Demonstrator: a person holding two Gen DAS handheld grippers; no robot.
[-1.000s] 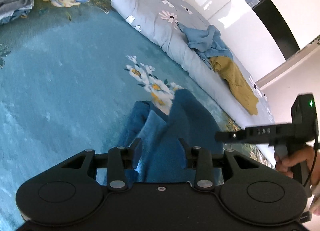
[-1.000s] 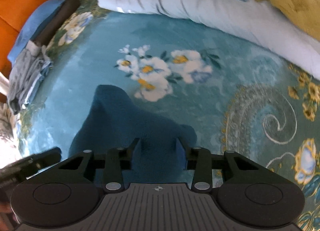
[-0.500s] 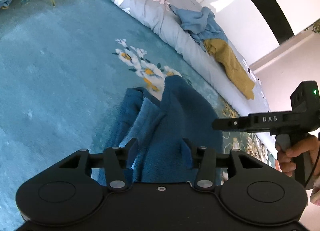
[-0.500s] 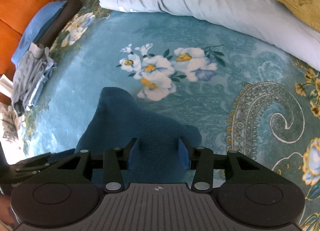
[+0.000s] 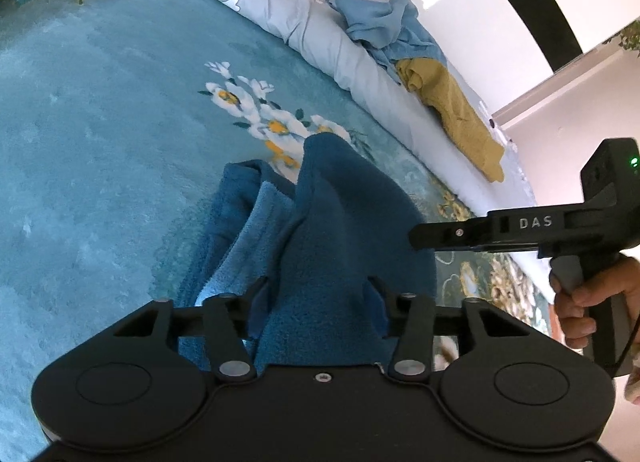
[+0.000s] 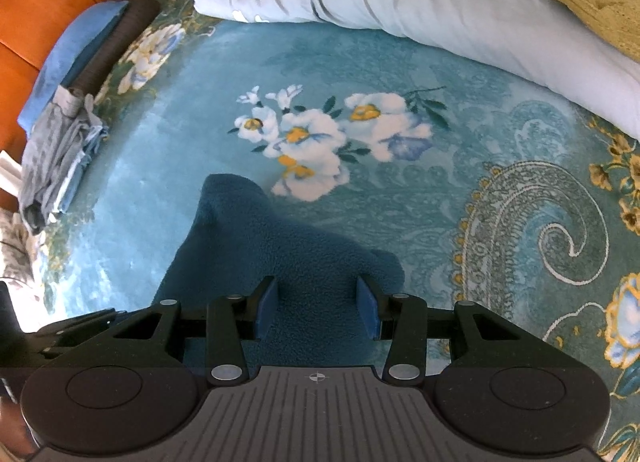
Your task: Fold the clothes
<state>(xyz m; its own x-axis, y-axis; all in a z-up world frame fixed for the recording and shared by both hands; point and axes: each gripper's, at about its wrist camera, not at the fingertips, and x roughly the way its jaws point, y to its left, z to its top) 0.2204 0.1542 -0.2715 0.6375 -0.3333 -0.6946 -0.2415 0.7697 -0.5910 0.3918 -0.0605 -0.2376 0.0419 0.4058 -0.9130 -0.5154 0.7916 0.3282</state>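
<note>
Left gripper [image 5: 316, 294]: jaws closing, dark blue fleece garment [image 5: 340, 229] bunched between them. Right gripper [image 6: 316, 306]: jaws opening, pads clear of the fleece beneath. Both over a teal floral carpet [image 6: 400, 221].

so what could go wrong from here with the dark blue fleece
1. The right gripper has its jaws opening, the pads standing off the dark blue fleece, so that side may drop and spoil the fold.
2. The left gripper is closing on a thick bunch of fleece, so it may pinch extra layers and drag the fold askew.
3. The fleece is already rumpled, its lighter inner side showing, so creases may get folded in.
</note>
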